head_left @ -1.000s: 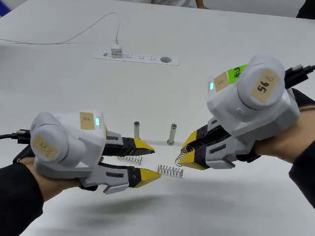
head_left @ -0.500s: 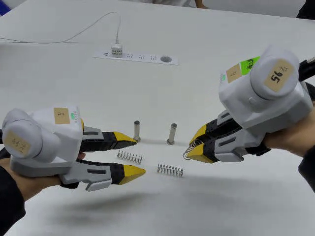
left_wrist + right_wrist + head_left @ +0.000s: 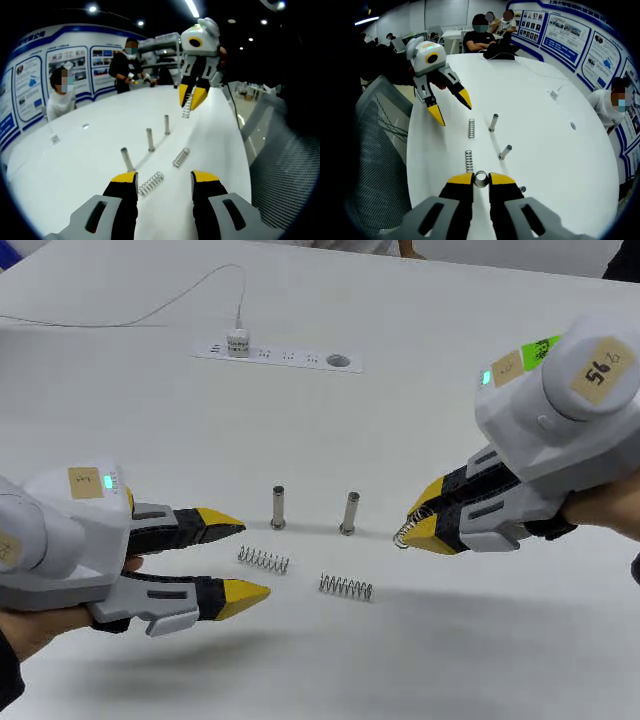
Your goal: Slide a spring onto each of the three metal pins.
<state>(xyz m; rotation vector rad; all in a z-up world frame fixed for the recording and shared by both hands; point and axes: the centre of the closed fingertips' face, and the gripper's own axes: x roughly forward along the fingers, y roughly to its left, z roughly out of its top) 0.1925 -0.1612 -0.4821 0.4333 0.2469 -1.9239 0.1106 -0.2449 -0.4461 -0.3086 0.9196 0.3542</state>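
Two loose springs (image 3: 264, 559) lie flat on the white table (image 3: 150, 410) just in front of the three upright pins (image 3: 150, 139). A third spring (image 3: 404, 532), a thin bare-wire coil, sticks out past the tips of the right gripper (image 3: 418, 527), whose jaws are pinched narrow on it above the table to the right of the pins. Likely risk: held by so little, the coil could tilt, miss a pin top, or pop free and roll; the left gripper (image 3: 238, 560) hangs wide and empty near the loose springs.
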